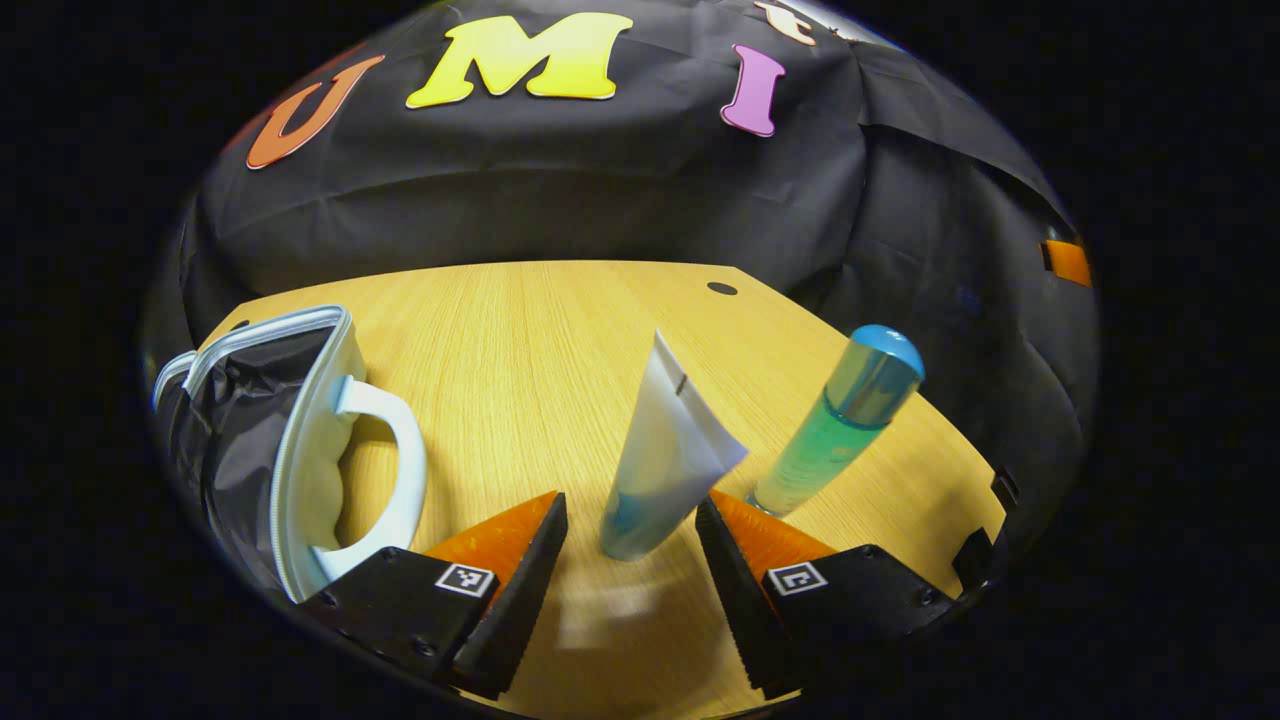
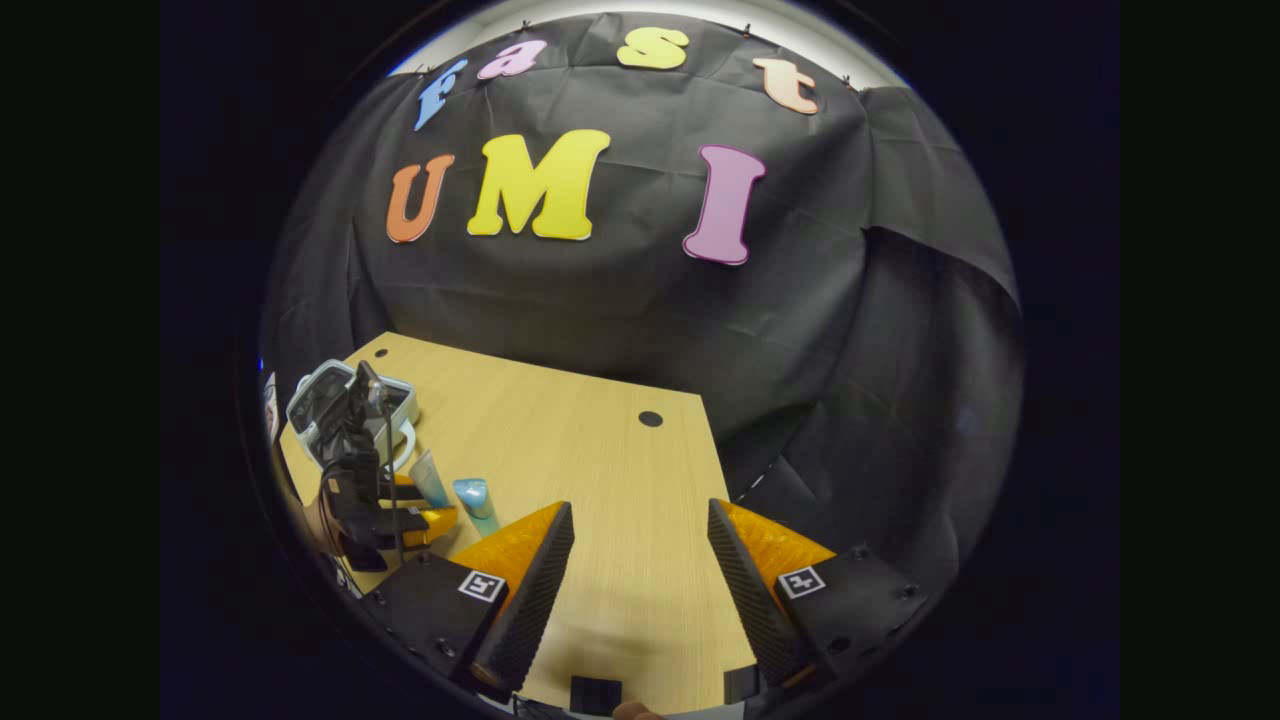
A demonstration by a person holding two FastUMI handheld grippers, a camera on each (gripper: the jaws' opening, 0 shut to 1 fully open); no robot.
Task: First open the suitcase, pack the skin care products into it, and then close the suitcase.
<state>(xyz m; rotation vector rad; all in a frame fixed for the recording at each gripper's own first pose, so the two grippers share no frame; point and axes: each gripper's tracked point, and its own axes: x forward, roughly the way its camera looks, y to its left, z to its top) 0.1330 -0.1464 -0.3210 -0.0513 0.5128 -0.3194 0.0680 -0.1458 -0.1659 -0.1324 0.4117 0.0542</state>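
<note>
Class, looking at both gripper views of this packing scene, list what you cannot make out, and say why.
- Suitcase interior: left gripper view, cut off by the image edge; only dark lining shows.
- Tube print: left gripper view, blurred.
- Bottle base: left gripper view, hidden behind a finger.
- Tube and bottle details: right gripper view, too small; the left gripper overlaps the suitcase.

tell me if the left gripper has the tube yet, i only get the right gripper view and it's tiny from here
observer: Not yet. The left gripper is open, and the white tube stands cap down between its fingers, not clamped.
operator: suitcase open?
observer: Yes, the suitcase is open to that gripper's left, with black lining showing.
operator: and the bottle
observer: The blue-capped bottle stands on the table to the right of the tube, outside the fingers.
</note>
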